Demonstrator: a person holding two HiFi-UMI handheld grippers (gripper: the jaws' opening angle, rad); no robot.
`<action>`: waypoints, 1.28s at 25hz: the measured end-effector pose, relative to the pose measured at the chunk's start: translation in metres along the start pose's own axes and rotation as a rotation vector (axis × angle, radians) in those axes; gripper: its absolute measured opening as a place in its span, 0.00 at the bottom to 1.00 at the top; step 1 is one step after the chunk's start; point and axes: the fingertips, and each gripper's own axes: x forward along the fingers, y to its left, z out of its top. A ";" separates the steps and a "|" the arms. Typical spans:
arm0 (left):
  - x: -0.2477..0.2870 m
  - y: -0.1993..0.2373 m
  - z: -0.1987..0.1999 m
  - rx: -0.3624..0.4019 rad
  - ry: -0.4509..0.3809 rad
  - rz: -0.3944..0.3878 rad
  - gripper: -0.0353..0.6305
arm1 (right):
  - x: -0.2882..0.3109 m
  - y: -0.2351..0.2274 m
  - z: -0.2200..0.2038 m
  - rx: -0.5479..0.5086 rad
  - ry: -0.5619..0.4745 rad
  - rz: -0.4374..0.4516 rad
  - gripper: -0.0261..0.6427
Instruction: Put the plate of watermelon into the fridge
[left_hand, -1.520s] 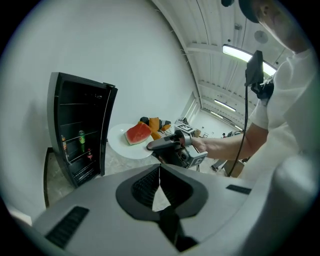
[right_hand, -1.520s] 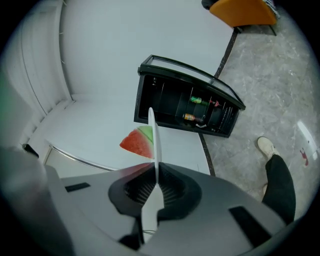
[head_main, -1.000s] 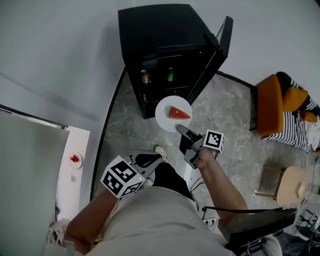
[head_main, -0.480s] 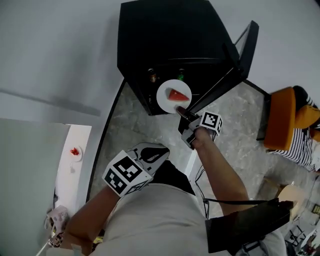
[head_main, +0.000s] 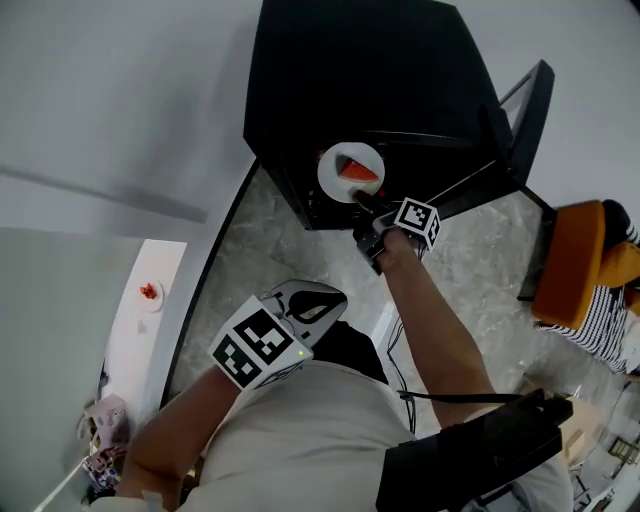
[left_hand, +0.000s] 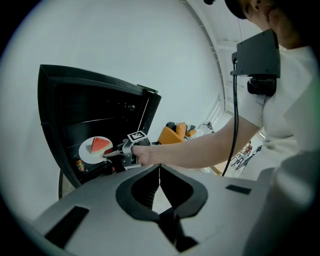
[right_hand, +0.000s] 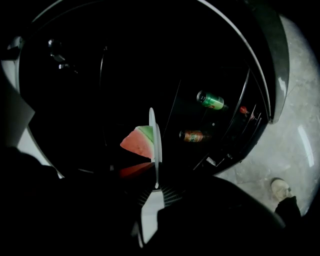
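plate of watermelon sits just ahead of the right gripper. its jaws are pinched tight on the near rim, so i think the plate stays flat and the slice does not slide off. the plate is at the open front of the black fridge, not set down yet. the door is swung wide to let it in. two cans lie lower down, past the gripper. the left gripper hangs back with its jaws together on nothing, out of the way.
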 end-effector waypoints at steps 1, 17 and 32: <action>0.001 0.003 0.000 0.002 0.002 0.004 0.07 | 0.007 -0.002 0.003 0.000 0.002 -0.004 0.07; 0.007 0.036 -0.004 0.027 0.002 0.038 0.07 | 0.078 -0.025 0.037 0.006 0.014 -0.051 0.07; 0.002 0.043 -0.017 -0.028 0.010 0.045 0.07 | 0.097 -0.035 0.054 -0.053 0.017 -0.114 0.08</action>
